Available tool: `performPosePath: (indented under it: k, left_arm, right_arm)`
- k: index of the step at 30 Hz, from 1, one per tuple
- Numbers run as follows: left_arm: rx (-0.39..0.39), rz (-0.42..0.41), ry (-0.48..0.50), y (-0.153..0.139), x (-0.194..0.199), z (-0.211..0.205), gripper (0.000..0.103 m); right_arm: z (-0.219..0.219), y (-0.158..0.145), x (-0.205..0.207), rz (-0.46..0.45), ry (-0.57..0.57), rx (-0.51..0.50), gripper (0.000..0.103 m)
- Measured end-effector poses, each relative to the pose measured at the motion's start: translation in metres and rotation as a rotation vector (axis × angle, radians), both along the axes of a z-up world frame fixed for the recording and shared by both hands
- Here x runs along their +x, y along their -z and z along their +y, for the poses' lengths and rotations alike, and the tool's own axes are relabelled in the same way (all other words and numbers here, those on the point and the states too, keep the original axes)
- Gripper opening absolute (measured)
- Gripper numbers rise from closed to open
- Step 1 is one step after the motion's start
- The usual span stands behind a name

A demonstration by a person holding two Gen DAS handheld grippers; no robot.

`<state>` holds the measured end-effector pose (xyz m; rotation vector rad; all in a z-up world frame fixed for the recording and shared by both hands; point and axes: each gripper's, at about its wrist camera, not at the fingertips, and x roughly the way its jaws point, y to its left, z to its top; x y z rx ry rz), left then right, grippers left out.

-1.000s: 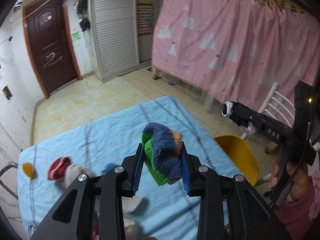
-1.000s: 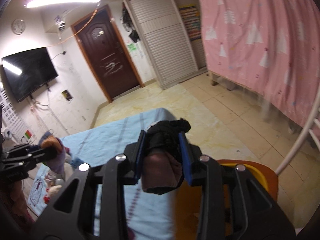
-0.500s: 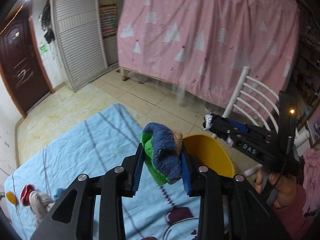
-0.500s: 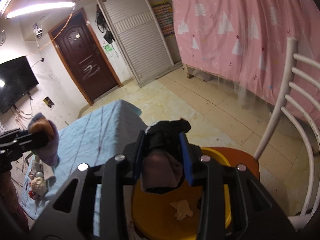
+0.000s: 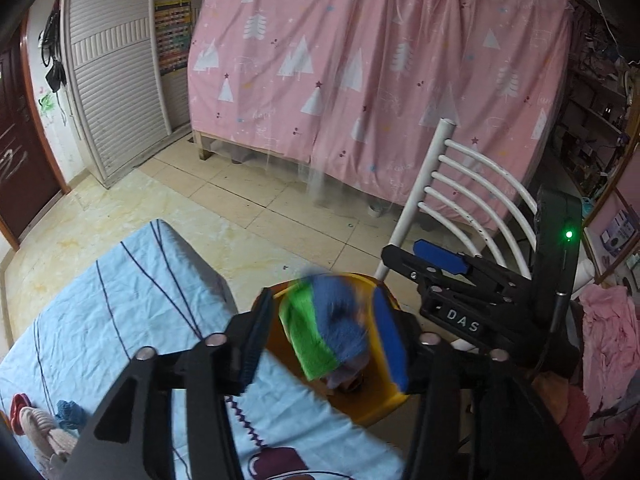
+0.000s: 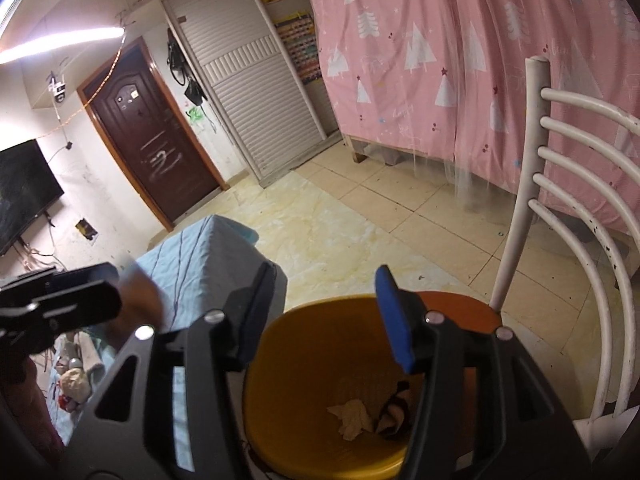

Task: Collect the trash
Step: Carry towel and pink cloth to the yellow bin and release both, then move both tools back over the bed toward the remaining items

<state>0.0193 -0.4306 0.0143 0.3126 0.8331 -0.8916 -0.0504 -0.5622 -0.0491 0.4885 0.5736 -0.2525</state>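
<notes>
Risk of a miss: blue-green cloth [image 5: 328,320], blurred, dropping loose between left gripper [image 5: 326,336] jaws just opened partway, above yellow bin [image 6: 320,380] rim beside worktop [image 5: 120,320]; could catch the edge. Right gripper [image 6: 324,320] jaws, likewise just opened, empty over the bin; dark cloth [image 6: 394,412] already inside by crumpled paper [image 6: 352,416]

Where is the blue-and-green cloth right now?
In the left wrist view, the blue-and-green cloth sits blurred between the left gripper's just-opened jaws, directly above the yellow bin beside the table.
</notes>
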Motion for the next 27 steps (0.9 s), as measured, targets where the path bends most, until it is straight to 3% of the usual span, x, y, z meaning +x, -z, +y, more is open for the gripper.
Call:
performPosePath:
  k: [3, 15, 27]
  left_arm:
    - [-0.006, -0.004, -0.001, -0.001, -0.001, 0.0, 0.061]
    - [-0.045, -0.027, -0.097, -0.018, 0.016, 0.053, 0.061]
    - [-0.043, -0.064, -0.235, -0.028, 0.041, 0.129, 0.061]
  right_arm:
    - [0.001, -0.001, -0.002, -0.004, 0.003, 0.0, 0.051]
    - [0.03, -0.014, 0.018, -0.011, -0.076, -0.019, 0.051]
    - [0.099, -0.03, 0.057, 0.003, -0.218, -0.076, 0.059]
